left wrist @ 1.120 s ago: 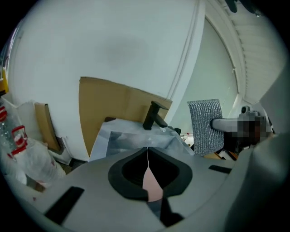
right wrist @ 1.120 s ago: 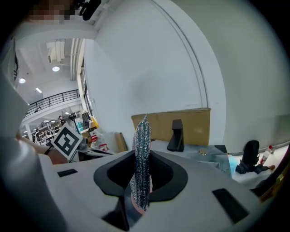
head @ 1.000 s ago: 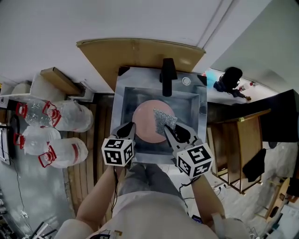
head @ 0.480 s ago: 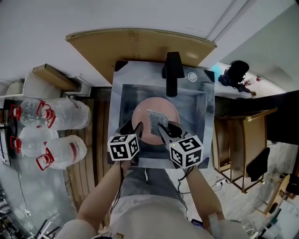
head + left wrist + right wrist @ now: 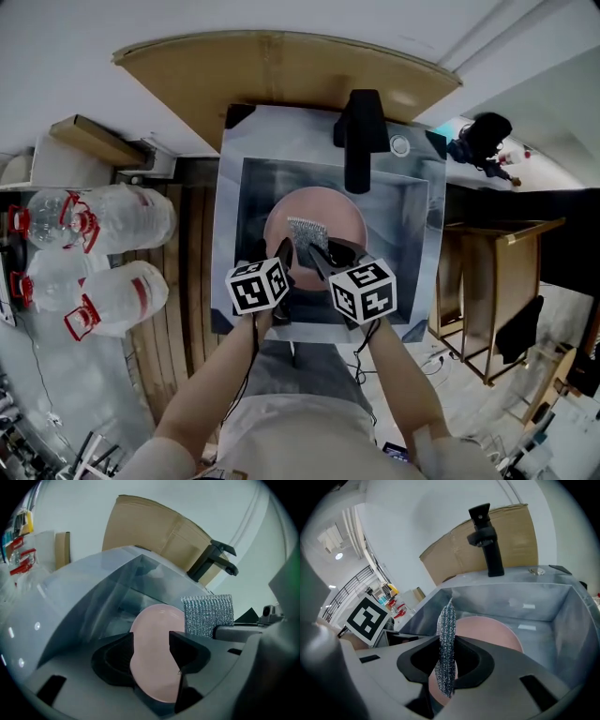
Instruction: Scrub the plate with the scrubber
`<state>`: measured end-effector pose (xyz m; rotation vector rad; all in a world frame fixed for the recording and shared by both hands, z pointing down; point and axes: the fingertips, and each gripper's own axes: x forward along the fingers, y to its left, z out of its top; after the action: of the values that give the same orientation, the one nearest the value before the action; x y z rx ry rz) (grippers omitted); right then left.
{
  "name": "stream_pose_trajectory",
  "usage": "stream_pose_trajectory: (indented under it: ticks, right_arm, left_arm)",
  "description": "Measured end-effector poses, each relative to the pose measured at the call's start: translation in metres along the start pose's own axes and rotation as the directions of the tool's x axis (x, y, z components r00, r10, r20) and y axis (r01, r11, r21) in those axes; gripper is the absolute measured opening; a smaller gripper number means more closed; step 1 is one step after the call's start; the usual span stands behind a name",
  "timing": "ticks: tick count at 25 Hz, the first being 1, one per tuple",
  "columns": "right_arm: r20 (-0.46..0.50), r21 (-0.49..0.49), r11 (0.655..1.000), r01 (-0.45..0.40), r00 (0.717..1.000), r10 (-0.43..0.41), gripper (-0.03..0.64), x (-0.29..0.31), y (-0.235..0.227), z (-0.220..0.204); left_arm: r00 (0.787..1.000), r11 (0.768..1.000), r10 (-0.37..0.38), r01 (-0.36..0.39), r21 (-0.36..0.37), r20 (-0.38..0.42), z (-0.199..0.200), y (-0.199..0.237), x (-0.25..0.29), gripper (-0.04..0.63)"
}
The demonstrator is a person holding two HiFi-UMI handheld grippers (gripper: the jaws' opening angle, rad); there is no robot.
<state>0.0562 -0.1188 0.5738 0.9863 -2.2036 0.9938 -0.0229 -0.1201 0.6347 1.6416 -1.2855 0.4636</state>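
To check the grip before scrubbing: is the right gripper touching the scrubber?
Touching: in the right gripper view, the right gripper has its jaws clamped on the scrubber.

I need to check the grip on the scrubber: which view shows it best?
The right gripper view: the scrubber stands edge-on, clamped in the right tool. The left gripper view shows its flat face; the head view, only a small patch.

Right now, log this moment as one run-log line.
left gripper: open, jaws just been opening, nothing gripped, plate seen past gap | right gripper: shut on scrubber | plate: in sink | scrubber-plate contact: cannot tell
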Motion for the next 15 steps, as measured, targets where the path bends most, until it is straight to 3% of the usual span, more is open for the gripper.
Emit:
stream_pose_trajectory:
  ticks: [6, 10, 15]
  right_arm:
    - [-0.072, 0.013, 1.000, 0.009, 0.997, -0.008, 0.103, 0.027, -0.014, -0.014]
    - [-0.118, 0.019, 1.000, 0.001, 0.993, 0.001, 0.103, 0.038, -0.020, -0.022]
    - [-0.157, 0.032, 0.999, -0.027, 0.987, 0.031, 0.103, 0.051, -0.020, -0.033]
  left_arm:
    - [0.994, 0.995, 0.101, -0.100, -0.019, 0.036, -0.003, 0.011, 0.008, 0.239]
    - [0.980, 0.979, 0.188, -0.182, -0.095, 0.059, -0.003, 0.016, 0.006, 0.262]
    - [0.973, 0.963, 0.232, -0.228, -0.141, 0.007, -0.016, 0.033, 0.016, 0.270]
